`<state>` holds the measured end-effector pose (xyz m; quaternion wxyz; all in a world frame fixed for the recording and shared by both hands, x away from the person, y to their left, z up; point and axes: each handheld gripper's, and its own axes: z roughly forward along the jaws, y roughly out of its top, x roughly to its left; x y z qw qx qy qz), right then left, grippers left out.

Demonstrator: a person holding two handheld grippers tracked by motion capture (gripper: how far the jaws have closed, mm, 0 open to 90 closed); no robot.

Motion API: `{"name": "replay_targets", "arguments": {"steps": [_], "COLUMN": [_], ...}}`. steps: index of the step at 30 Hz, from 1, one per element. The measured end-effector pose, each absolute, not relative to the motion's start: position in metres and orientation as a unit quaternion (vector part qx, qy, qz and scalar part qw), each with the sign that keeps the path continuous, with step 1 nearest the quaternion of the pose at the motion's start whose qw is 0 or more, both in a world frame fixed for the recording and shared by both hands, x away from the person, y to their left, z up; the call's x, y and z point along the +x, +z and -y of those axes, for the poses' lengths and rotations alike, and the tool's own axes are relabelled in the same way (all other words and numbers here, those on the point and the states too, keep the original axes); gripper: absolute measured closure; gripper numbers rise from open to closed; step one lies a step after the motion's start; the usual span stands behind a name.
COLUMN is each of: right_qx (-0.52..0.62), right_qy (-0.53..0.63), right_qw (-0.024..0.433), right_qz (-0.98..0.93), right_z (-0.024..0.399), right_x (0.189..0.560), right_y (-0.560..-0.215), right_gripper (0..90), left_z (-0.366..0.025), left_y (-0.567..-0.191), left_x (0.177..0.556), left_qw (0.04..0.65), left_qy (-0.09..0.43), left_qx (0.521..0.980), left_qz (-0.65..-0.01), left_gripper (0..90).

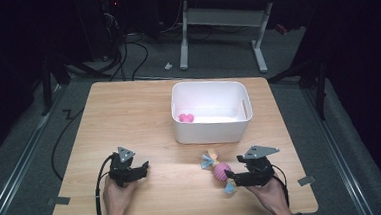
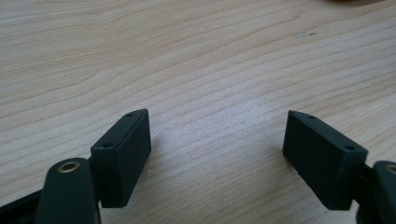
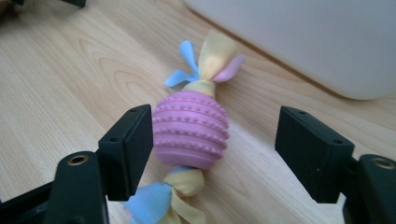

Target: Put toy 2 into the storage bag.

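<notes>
Your left gripper (image 1: 143, 168) sits low over the wooden table (image 1: 129, 116), held in your left hand (image 1: 116, 197) at the near left part of the tabletop. Its jaws stand wide apart, and in the left gripper view (image 2: 217, 140) there is just bare wood grain between them: it has hold of nothing. Its tips point to your right, toward the toy, which lies well apart from them.

Moving right, the pink ribbed toy (image 1: 221, 170) lies flat on the table, with pastel cloth tufts in yellow, blue and pink tied at each end. It sits just ahead of your right gripper (image 1: 231, 177), and beyond it stands the white bin (image 1: 212, 131), near the far tuft but not touching it. Inside the bin, against its left wall, rests a small pink object (image 1: 186, 118); its exact shape is too small to make out.

Your right gripper is held in your right hand (image 1: 271, 195) at the near right part of the table. In the right gripper view (image 3: 214, 144) its jaws are spread wide with the toy's pink body (image 3: 190, 135) between them. The left-hand jaw in that view is right up against the ribbed side, perhaps touching; the other jaw stands clear, with open table between it and the toy. The gripper brackets the toy but has not closed on it.
</notes>
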<state>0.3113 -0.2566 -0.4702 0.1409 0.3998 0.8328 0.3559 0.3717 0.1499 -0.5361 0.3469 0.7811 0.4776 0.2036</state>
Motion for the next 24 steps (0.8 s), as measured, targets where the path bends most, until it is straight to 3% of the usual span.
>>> {"name": "replay_targets", "arguments": {"steps": [24], "right_qx": [0.389], "right_qy": [0.283], "right_qw": [0.116], "right_qz": [-0.869], "right_z": [0.219], "right_x": [0.332], "right_y": [-0.496], "right_gripper": [21.6], "left_z": [-0.15], "left_y": [-0.536], "left_x": [0.372], "left_qw": [0.348], "left_qy": [0.201], "left_qx": [0.783], "left_qz": [-0.475], "left_gripper": [22.2]}}
